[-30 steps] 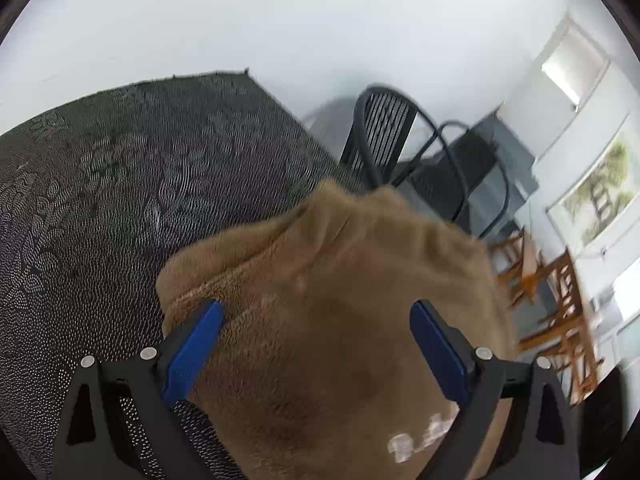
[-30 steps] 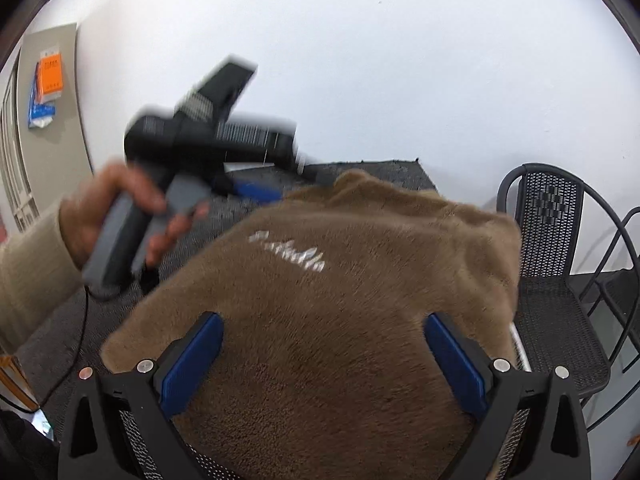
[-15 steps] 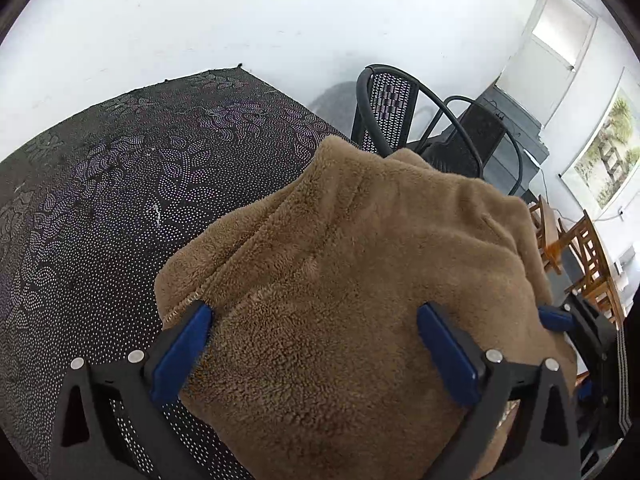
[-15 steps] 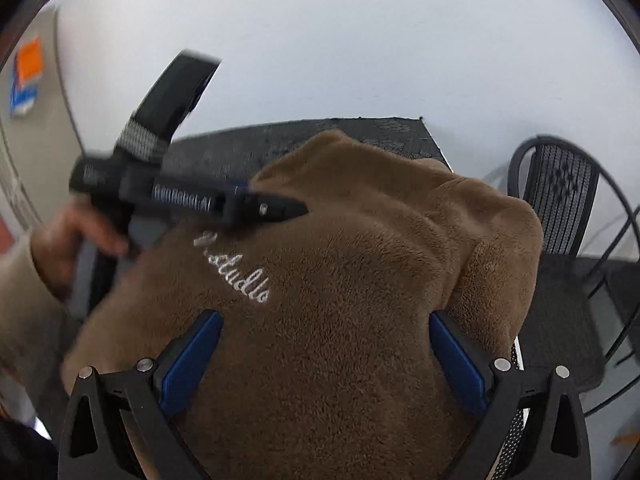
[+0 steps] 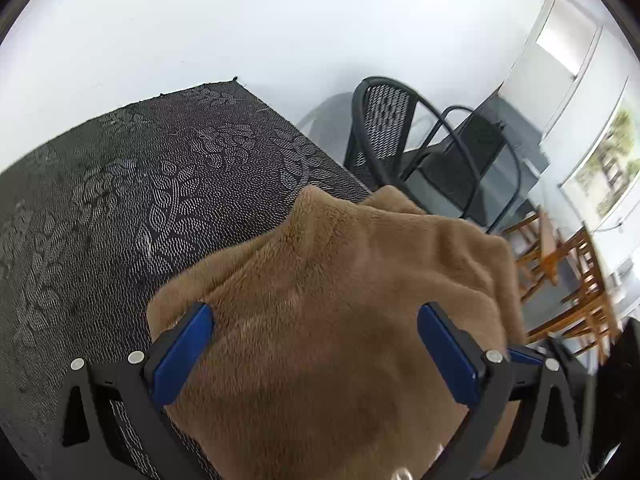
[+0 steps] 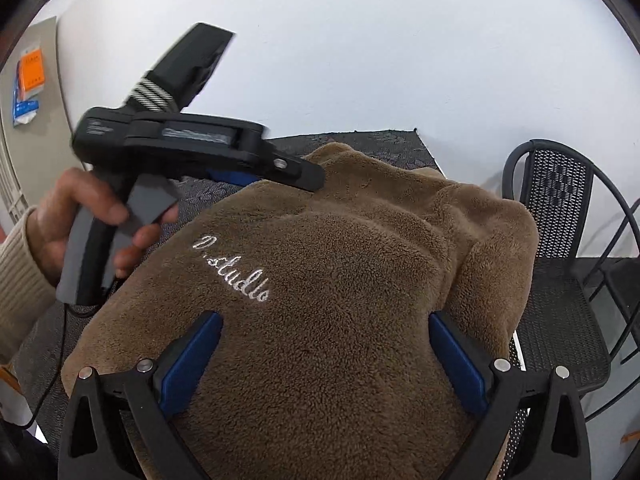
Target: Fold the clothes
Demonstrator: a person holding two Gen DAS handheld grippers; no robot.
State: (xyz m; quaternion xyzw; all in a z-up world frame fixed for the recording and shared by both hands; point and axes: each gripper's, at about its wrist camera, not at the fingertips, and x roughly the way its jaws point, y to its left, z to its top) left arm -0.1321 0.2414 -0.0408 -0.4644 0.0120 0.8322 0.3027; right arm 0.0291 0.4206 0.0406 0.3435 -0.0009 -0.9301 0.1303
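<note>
A: Fleece [image 6: 340,280] location?
B: Bunched at tabletop [image 5: 140,200] right edge, by the chair [image 6: 560,240].
A: Grippers?
B: Left gripper [image 5: 316,344], right gripper [image 6: 326,356]: fingers wide apart, straddling fleece, not clamped.

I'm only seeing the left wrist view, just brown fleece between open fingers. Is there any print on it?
Observer: Yes. The right wrist view shows white script lettering stitched on the fleece.
Operator: What's the right tool doing?
Observer: The right tool is open, with its fingers astride the fleece just below the lettering.
Operator: How does my left tool look from there?
Observer: A hand grips its handle, and the left tool has its tip at the fleece's far edge. I can't tell whether it touches.
</note>
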